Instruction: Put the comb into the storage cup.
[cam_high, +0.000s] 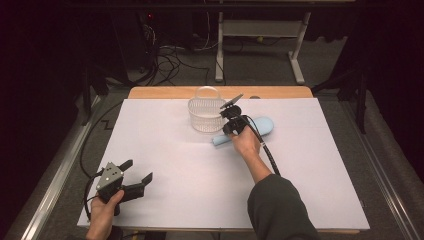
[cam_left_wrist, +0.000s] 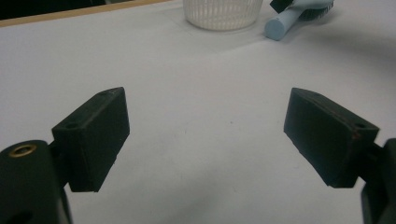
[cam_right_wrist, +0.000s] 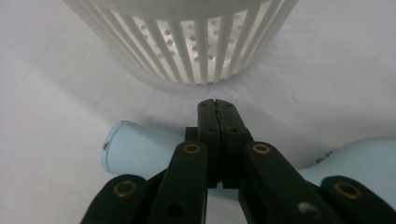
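Observation:
A white slatted basket (cam_high: 206, 117) with a bail handle stands at the far middle of the white sheet. Beside it on the right lies a light blue brush (cam_high: 261, 125), handle towards me. My right gripper (cam_high: 227, 129) hovers over that handle with its jaws shut pad to pad and nothing between them. In the right gripper view the gripper (cam_right_wrist: 217, 105) points at the basket (cam_right_wrist: 187, 42), and the brush (cam_right_wrist: 140, 151) passes underneath. My left gripper (cam_high: 136, 171) rests at the near left, open and empty. Its view shows the gripper (cam_left_wrist: 205, 135), the basket (cam_left_wrist: 219, 14) and the brush (cam_left_wrist: 285, 23).
The white sheet (cam_high: 310, 165) covers the table, and a wooden strip (cam_high: 160, 92) shows at the far edge. Beyond it are floor cables (cam_high: 170, 60) and a white desk frame (cam_high: 295, 50). A black cable (cam_high: 267, 155) trails from the right gripper along the forearm.

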